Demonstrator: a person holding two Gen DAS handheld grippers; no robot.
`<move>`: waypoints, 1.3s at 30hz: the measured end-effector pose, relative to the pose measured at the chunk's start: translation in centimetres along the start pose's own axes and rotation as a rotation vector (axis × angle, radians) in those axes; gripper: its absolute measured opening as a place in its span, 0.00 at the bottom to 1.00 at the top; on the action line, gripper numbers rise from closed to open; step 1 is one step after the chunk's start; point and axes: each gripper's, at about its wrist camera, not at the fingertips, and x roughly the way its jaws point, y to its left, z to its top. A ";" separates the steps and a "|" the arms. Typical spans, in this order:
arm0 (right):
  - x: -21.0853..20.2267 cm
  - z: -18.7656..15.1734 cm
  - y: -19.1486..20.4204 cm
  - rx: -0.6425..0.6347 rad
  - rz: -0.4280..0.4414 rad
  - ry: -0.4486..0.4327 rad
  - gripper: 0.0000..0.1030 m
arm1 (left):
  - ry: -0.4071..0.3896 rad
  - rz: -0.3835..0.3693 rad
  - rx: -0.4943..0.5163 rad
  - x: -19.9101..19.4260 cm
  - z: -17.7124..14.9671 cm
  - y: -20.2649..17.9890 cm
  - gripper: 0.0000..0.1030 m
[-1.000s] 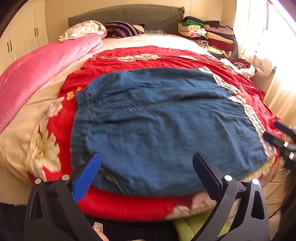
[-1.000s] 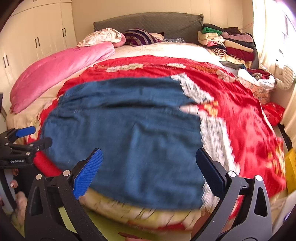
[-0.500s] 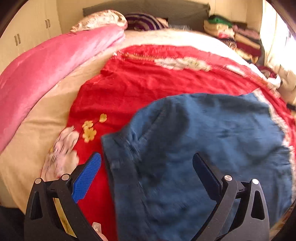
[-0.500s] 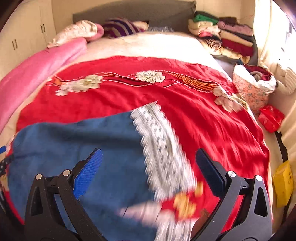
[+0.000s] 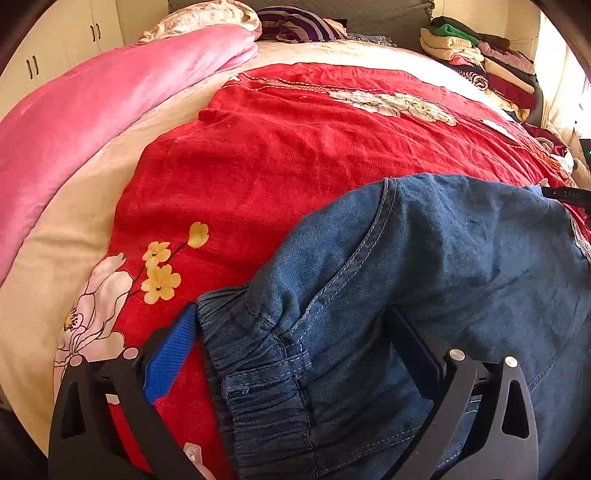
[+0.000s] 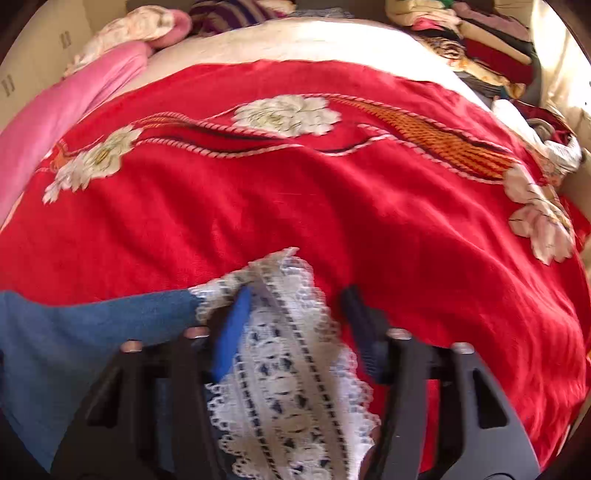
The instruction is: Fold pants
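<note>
Blue denim pants (image 5: 443,258) lie flat on a red bedspread. Their gathered elastic waistband (image 5: 251,332) sits between the fingers of my left gripper (image 5: 291,308), which is open wide and low over the cloth, its pads not pressing. At the other end, the white lace hem (image 6: 291,369) of the pants runs between the fingers of my right gripper (image 6: 297,291). Its jaws are closing: the blue pad (image 6: 232,332) touches the lace, and red cloth still shows beside the other finger. More denim (image 6: 92,325) spreads to the left.
The red floral bedspread (image 5: 295,147) covers most of the bed. A pink quilt (image 5: 92,110) lies along the left side, with pillows (image 5: 295,22) at the headboard. Stacked folded clothes (image 5: 480,55) fill the back right corner, and wardrobe doors (image 5: 55,55) stand at the left.
Both grippers have dropped close to the pants, the left sliding to the waistband end and the right to the lace hem. The right jaws have narrowed around the lace.
</note>
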 end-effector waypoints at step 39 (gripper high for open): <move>-10.9 -1.3 18.9 -0.375 0.276 -0.214 0.86 | -0.069 -0.027 0.044 -5.4 3.3 4.3 0.96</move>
